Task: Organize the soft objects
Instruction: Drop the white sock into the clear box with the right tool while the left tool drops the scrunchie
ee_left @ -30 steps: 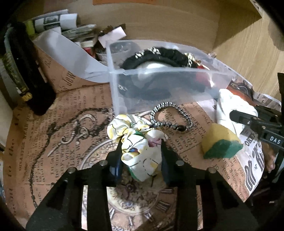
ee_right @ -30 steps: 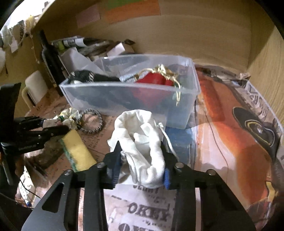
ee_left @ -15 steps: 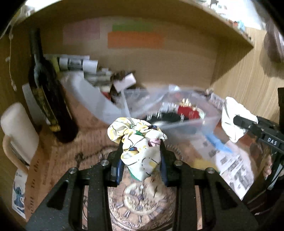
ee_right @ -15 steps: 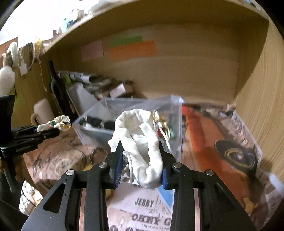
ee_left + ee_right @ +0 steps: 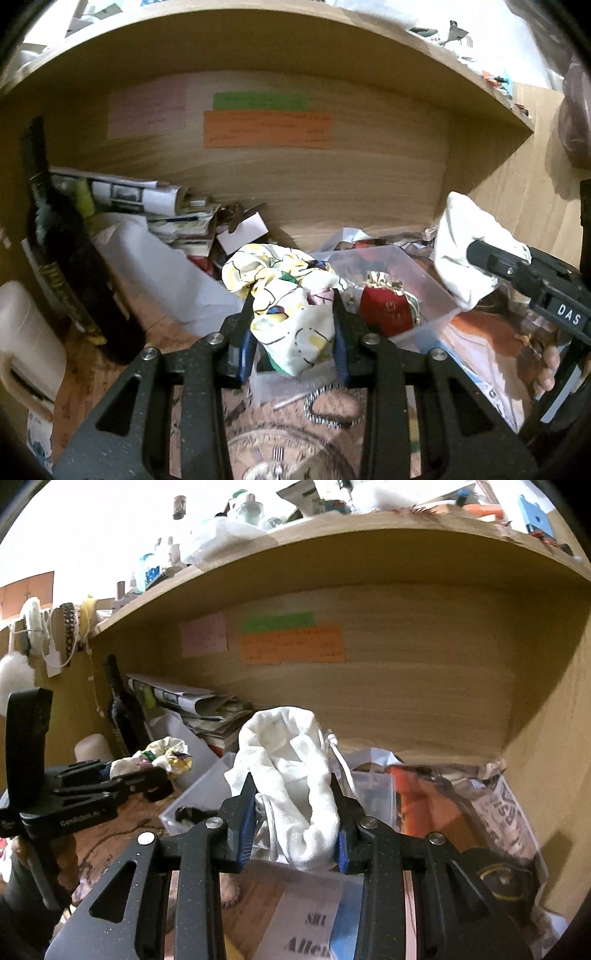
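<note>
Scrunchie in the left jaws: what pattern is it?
The scrunchie is cream-white with thin black lines and yellow, green and pink patches; the left wrist view shows it best.

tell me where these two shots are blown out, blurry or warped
Left wrist view: fisheye bends the wooden shelf into an arch, corners are black, the table surface below the left gripper is smeared, while the patterned scrunchie it grips is fairly sharp. Right wrist view: the area above the shelf at top left is overexposed white, the printed paper under the right gripper is blurred, the white cloth stays clear.
</note>
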A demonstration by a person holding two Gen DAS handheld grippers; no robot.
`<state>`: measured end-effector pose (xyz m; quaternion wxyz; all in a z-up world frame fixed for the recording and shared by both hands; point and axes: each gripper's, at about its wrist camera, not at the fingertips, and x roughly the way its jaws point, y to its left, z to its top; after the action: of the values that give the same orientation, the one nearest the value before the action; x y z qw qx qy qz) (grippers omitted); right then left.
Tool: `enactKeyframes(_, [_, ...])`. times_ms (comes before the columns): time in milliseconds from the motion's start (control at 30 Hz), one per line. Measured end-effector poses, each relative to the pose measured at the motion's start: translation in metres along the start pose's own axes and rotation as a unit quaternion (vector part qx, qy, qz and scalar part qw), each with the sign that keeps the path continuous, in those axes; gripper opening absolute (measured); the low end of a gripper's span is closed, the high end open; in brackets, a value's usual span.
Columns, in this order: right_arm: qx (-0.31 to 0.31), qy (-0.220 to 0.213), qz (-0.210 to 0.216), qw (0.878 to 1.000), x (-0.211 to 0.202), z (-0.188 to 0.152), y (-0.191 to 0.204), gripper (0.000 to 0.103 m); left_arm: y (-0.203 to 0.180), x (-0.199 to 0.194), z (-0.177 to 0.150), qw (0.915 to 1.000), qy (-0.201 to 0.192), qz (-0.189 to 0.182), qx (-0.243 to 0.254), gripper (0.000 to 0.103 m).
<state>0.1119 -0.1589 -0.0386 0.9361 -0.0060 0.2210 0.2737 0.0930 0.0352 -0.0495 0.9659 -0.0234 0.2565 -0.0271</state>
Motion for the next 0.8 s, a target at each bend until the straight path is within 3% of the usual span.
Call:
enactKeyframes(300, [0.001, 0.032, -0.003, 0.999, 0.037, 0.000, -0.005, 0.031, -0.002, 0.044, 0.020, 0.9996, 0.029, -0.003, 0.006, 0.034])
enactKeyframes(800, [0.001, 0.095, 0.003, 0.995, 0.090, -0.020, -0.010, 0.031, -0.005, 0.119, 0.018, 0.9921, 0.123, -0.017, 0.013, 0.037])
